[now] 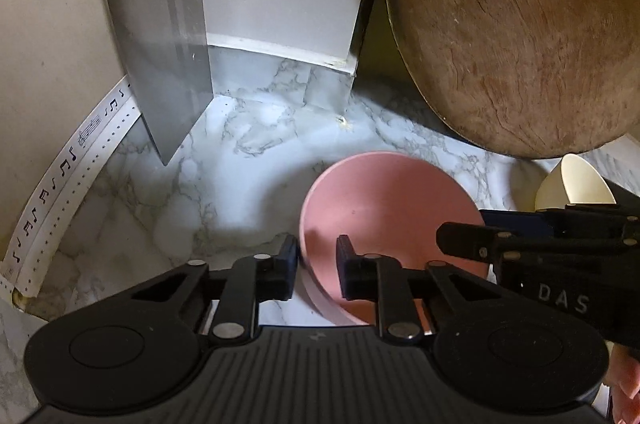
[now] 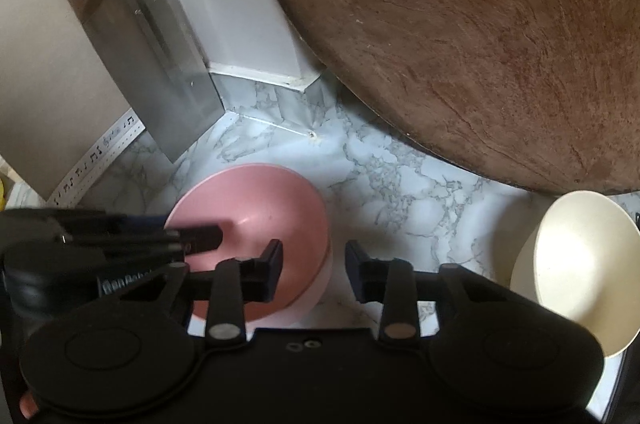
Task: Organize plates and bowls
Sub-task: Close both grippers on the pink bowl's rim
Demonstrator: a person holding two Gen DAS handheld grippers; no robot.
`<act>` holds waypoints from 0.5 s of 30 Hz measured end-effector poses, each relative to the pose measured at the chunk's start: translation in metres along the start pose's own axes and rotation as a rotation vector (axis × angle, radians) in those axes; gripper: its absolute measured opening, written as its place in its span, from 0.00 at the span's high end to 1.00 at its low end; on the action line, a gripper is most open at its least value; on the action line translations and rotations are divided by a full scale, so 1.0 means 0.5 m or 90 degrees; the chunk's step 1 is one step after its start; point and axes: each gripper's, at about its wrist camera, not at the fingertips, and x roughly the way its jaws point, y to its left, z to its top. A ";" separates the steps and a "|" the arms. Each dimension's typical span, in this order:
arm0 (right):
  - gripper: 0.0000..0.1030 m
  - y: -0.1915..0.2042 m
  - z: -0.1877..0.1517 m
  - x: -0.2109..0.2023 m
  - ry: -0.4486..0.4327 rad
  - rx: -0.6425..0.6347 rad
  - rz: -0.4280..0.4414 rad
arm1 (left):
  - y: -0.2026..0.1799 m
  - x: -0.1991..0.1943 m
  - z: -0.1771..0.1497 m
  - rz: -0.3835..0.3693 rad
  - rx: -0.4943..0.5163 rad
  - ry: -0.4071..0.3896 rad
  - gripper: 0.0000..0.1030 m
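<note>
Pink bowl (image 1: 384,220) sits on the marble-patterned counter (image 1: 248,160), and both grippers meet at its rim; the left gripper (image 1: 318,256) straddles the near-left edge, one fingertip (image 1: 289,252) outside the wall and the other inside the bowl, jaws drawn narrow around the rim, though whether the pads actually press it I cannot tell; in the right wrist view the right gripper (image 2: 314,260) straddles the bowl's right edge, its left fingertip (image 2: 274,256) over the pink interior, its right one over bare counter just beside the wall, with a gap visible on that side; a cream bowl (image 2: 576,276) lies tilted on its side to the right of the right fingers, apart from the pink one; ahead of both sets of fingers a round wooden chopping board (image 1: 520,24) leans upright, and a cleaver (image 2: 152,64) with a wooden handle stands blade-down against the wall, ahead and to the left; a white strip printed with musical notes (image 1: 64,184) runs along the wall's foot; the right gripper's body, seen from the left wrist, bears the letters "DAS" (image 1: 564,296); the lettering on the left gripper's body is too blurred to read.
</note>
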 end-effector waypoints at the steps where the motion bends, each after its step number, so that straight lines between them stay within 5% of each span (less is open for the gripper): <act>1: 0.75 0.002 0.000 0.001 0.002 0.000 -0.001 | -0.001 -0.001 -0.001 0.003 0.002 -0.001 0.85; 15: 0.88 0.020 -0.012 -0.028 0.016 0.026 -0.019 | 0.001 -0.047 -0.026 0.014 0.004 0.005 0.89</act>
